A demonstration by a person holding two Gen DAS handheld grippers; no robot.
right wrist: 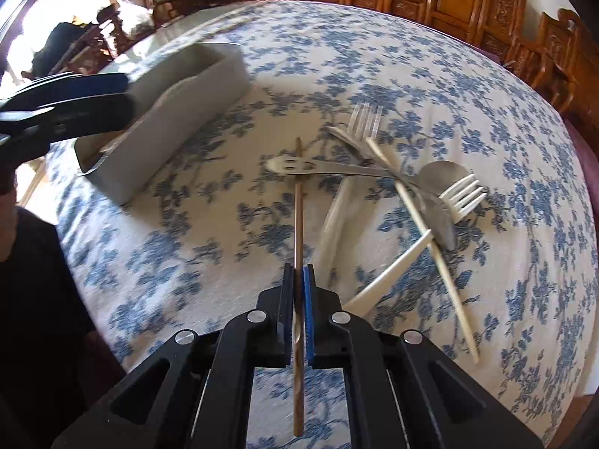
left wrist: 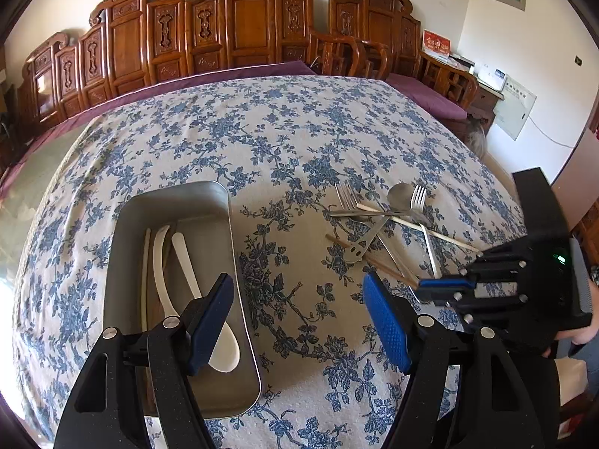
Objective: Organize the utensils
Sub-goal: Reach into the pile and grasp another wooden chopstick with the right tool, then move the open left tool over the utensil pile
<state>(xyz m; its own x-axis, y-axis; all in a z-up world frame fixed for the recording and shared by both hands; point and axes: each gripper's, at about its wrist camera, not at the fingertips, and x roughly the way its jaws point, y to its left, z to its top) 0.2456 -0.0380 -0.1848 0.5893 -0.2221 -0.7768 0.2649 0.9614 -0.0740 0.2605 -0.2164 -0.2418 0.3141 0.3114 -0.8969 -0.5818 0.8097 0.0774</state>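
left tool (left wrist: 295, 321) hangs open beside the metal tray (left wrist: 123, 232) holding white spoons (left wrist: 168, 280).

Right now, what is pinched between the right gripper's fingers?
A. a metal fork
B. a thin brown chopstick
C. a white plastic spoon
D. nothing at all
B: in the right wrist view the right gripper has its fingers closed on a thin brown chopstick that runs forward out of them, while the metal forks and the pale fork lie loose on the cloth.
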